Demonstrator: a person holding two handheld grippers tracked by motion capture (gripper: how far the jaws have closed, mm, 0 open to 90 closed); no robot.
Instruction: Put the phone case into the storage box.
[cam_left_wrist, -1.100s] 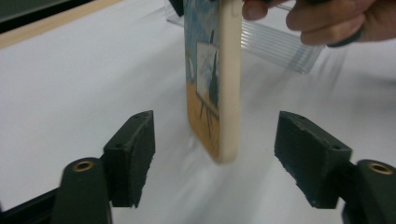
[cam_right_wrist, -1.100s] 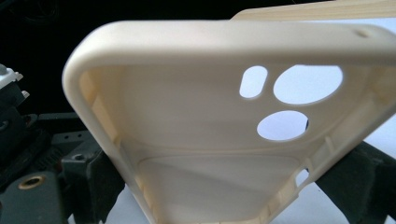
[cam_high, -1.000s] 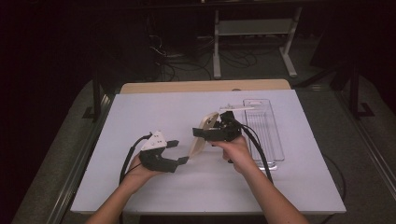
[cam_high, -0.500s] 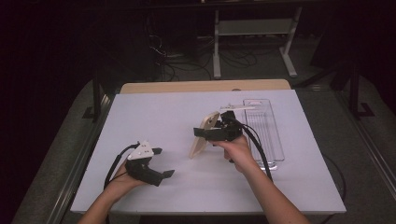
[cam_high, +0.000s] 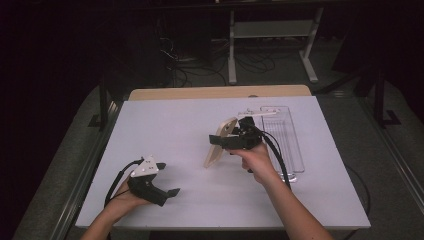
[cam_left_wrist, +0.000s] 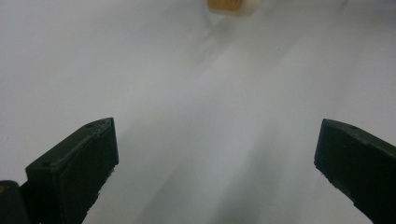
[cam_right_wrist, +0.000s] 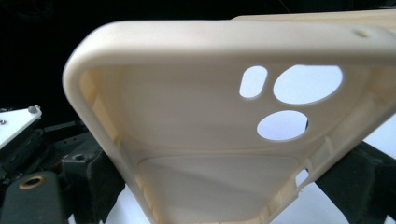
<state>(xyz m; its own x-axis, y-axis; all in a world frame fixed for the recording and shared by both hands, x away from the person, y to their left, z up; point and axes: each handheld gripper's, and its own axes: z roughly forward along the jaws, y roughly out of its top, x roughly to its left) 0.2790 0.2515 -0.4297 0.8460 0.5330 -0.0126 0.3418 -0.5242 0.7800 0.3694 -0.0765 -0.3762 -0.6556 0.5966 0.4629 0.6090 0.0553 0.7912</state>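
Nearest me, my left gripper (cam_high: 167, 189) sits low over the white table (cam_high: 165, 125), well apart from the phone case (cam_high: 220, 142) on its near left side; its jaws have just been opening and now stand spread wide with nothing between them. Farther out, my right gripper (cam_high: 220, 141) pinches the cream phone case by its long edges, holding it tilted on end above the table, with the clear plastic tray (cam_high: 287, 135) lying just beyond and right of the case.

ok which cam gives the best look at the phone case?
Right gripper view: the phone case sits close up, inner side and camera cutouts clear. High view shows it small, standing tilted on the table. Left gripper view catches just one end.
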